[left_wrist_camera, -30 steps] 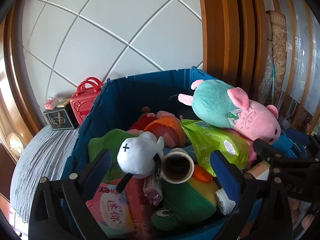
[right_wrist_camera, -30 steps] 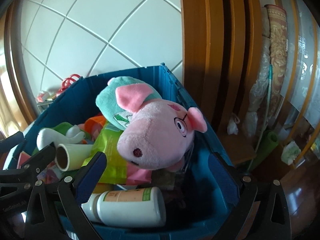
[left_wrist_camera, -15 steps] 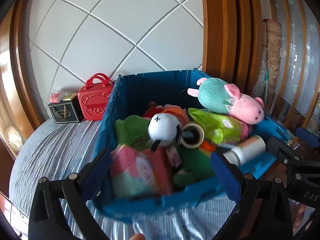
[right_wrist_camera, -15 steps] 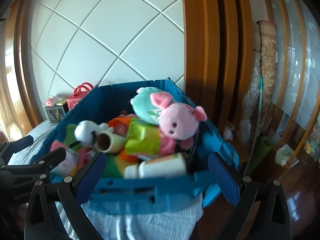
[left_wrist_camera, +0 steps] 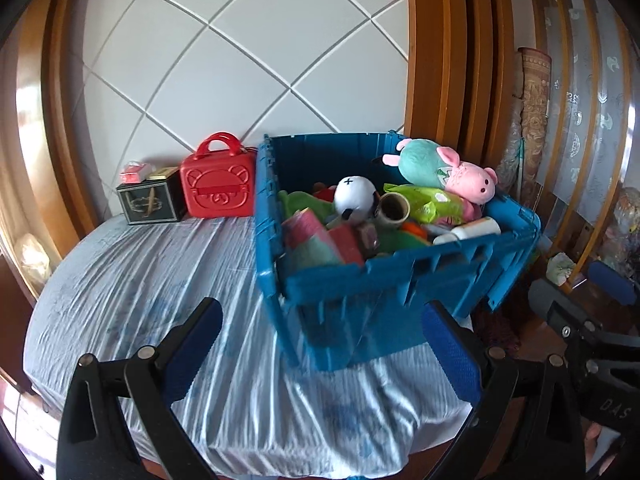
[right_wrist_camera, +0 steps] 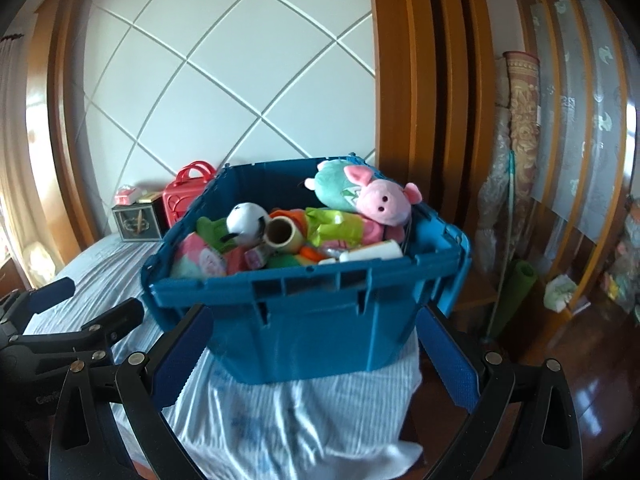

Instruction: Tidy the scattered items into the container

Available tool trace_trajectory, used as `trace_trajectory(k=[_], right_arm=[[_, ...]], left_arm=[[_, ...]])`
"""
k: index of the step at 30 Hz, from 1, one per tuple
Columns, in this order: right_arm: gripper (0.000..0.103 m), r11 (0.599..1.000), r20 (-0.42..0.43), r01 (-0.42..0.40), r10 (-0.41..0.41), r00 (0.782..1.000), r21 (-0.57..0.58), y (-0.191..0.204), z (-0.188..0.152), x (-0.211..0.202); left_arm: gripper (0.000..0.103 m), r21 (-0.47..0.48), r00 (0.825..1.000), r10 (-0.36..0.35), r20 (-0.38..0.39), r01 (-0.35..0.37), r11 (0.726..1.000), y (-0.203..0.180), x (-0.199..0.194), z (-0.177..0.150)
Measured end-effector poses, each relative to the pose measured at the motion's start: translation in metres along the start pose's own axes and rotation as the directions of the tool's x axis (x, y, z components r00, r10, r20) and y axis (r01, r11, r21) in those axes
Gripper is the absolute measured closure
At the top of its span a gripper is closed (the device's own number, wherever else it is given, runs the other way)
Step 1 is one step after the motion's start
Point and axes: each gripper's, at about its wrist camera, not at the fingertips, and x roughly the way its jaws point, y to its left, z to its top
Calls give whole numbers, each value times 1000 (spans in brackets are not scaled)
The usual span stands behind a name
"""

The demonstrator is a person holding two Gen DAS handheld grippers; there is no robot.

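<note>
Nearest the lens in the left wrist view, the left gripper (left_wrist_camera: pixel 320 344) fills the bottom of the frame with its blue-padded jaws spread wide and nothing between them; it hangs over the pale striped sheet (left_wrist_camera: pixel 132 280) short of the bin. The right gripper (right_wrist_camera: pixel 312 344) sits the same way at the bottom of its own view, jaws apart and empty, framing the near wall of the blue container (right_wrist_camera: pixel 304 320). Both tools being free and clear of the load suggests the gathering is done or nearly so.

The container stands in the middle of each frame, on the sheet near its right edge. It is heaped above the rim, likely because soft, bulky things were stacked rather than packed. Against the near wall lie a pink packet (right_wrist_camera: pixel 200 258) and a white bottle (right_wrist_camera: pixel 372 252) on its side. Behind them a black-and-white plush (right_wrist_camera: pixel 248 220) leans by a cardboard tube (right_wrist_camera: pixel 282 232) and a green pouch (right_wrist_camera: pixel 336 226). A pink pig plush (right_wrist_camera: pixel 368 196) rides on top at the far right corner, propped on the pile and partly over the rim, so it looks the likeliest to slip.

Farther off, at the left of centre against the quilted headboard, a red case (left_wrist_camera: pixel 218 184) and a dark box (left_wrist_camera: pixel 150 200) stand upright beside the bin; they look placed, not scattered.
</note>
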Motion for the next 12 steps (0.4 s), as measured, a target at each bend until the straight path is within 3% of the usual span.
trace_trajectory(k=[12], right_arm=[[0, 1000, 45, -11, 11, 999, -1, 21, -7, -35]], left_arm=[[2, -1, 997, 11, 71, -11, 1000, 19, -46, -14]])
